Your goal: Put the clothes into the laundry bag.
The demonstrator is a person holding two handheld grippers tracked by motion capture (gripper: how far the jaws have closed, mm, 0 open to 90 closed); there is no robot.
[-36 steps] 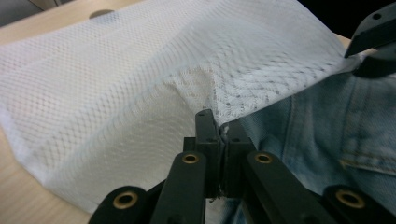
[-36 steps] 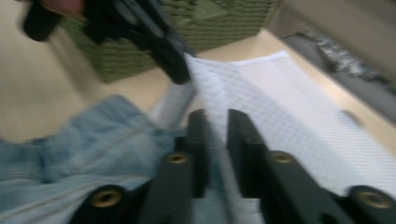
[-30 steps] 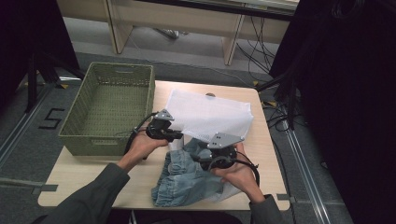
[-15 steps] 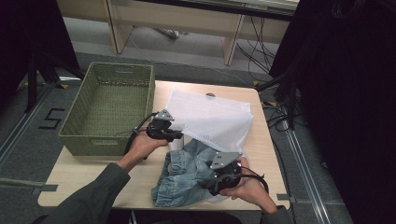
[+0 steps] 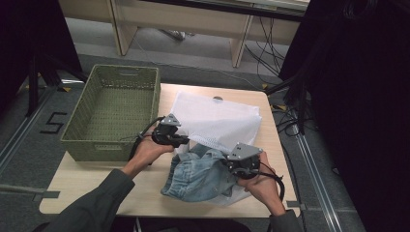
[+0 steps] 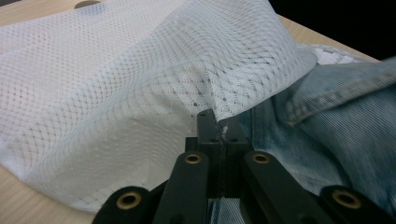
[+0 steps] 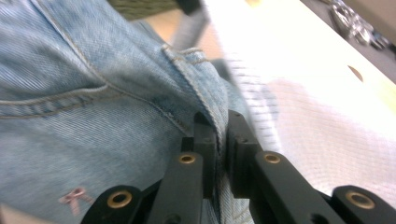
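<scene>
Denim shorts [image 5: 198, 174] seam pinched in right gripper [image 7: 217, 125] just-closed jaws, mesh bag [image 5: 217, 121] edge in left gripper [image 6: 218, 123] tight jaws

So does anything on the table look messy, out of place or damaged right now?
Nothing looks damaged or spilled. The denim garment lies crumpled and half inside the white mesh laundry bag, with part of the bag bunched under it near the table's front edge. The green woven basket sits squarely at the left.
</scene>
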